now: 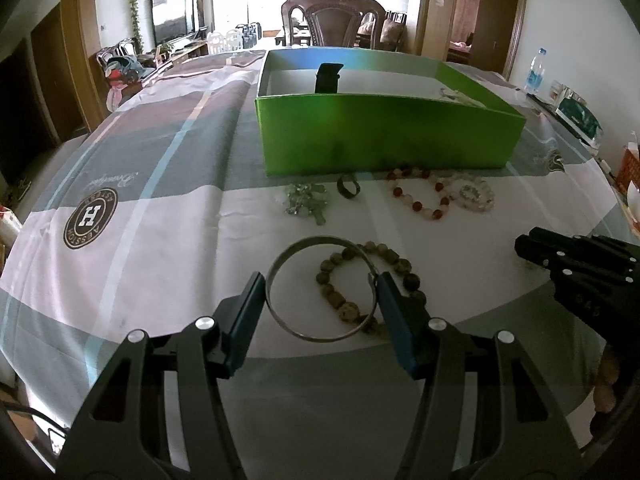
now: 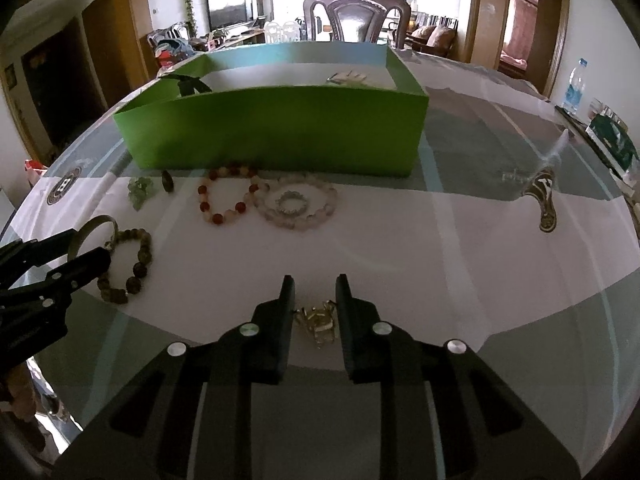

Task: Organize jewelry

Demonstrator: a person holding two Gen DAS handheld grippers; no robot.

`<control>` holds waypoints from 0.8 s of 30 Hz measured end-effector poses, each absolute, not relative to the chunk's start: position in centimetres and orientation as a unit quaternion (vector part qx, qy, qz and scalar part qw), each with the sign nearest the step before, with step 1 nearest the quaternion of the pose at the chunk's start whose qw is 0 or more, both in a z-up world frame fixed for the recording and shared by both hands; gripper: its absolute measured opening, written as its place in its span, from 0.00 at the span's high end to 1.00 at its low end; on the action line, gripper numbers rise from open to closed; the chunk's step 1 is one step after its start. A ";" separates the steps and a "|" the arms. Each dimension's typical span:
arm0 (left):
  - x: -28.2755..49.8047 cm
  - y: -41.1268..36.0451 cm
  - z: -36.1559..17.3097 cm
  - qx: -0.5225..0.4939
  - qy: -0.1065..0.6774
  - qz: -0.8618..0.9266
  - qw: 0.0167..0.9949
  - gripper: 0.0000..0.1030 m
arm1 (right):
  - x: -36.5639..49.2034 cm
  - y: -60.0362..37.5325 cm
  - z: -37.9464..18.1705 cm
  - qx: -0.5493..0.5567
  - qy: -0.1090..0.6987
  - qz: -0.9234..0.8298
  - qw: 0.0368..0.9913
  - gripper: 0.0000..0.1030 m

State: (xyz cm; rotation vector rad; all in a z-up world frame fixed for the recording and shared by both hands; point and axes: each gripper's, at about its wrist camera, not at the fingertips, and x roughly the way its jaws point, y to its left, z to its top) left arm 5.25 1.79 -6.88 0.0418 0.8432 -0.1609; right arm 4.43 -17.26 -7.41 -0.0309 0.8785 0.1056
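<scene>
Checked cotton in grey, white and pale blue covers the dining table [image 1: 160, 184], printed with a round dark H crest [image 1: 90, 219] toward nine o'clock in the left wrist view. A carved dark wooden chair [image 1: 334, 18] stands at the far side at twelve o'clock, with a bright window and a television behind it, and a clear plastic water bottle [image 1: 535, 70] at two o'clock.

A green cardboard box [image 1: 384, 136] sits open in the middle of the cloth, a black clip-like object [image 1: 327, 77] upright inside it. Just in front of its near wall lie a silvery tangled chain [image 1: 306, 200], a dark ring [image 1: 348, 188], a red and cream bead bracelet [image 1: 420, 196] and a clear bead bracelet [image 1: 474, 196], the last two touching.

The left gripper [image 1: 322, 292] is low over the cloth, its tongs spread wide on either side of a thin silver metal bangle [image 1: 320, 288]; I cannot tell whether the pads press it. The bangle overlaps an olive-brown stone bead bracelet [image 1: 372, 280].

The right gripper [image 2: 314, 294] is at three o'clock of that, also low, tongs drawn narrow around a small gold-coloured jewelry piece [image 2: 316, 320] lying on the cloth; contact with it is unclear.
</scene>
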 end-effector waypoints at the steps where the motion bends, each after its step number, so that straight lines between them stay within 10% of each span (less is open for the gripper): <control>1: 5.3 1.6 -6.9 0.020 0.409 -0.078 0.909 0.44 | 4.4 -17.3 -7.4 -0.016 0.425 0.051 0.904 0.79; 24: 4.9 1.5 -6.3 0.019 0.404 -0.080 0.911 0.44 | 3.9 -17.3 -6.9 -0.012 0.420 0.051 0.906 0.81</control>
